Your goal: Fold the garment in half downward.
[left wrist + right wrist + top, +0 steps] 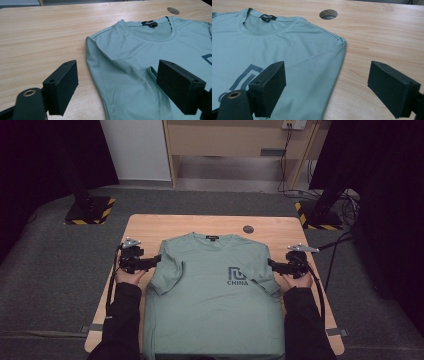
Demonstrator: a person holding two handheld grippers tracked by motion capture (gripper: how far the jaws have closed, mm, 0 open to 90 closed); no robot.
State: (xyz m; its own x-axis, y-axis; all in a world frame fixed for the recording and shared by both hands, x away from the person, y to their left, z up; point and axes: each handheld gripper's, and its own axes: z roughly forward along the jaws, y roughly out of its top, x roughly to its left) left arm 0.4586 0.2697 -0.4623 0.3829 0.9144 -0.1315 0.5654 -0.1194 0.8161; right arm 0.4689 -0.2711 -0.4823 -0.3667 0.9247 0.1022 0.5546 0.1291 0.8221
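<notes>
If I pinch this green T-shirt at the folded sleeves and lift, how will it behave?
The T-shirt looks like thin mesh knit, so it will probably drape and sag limply. The folded-in sleeves may fall open. On the smooth wooden table it likely slides easily.

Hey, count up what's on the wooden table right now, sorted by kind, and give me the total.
Green T-shirt, laid flat with sleeves folded in: 1
Black two-jaw grippers, both open at the shirt's sides: 2, the left gripper and the right gripper
Round cable hole in the table: 1
Total: 4
</notes>
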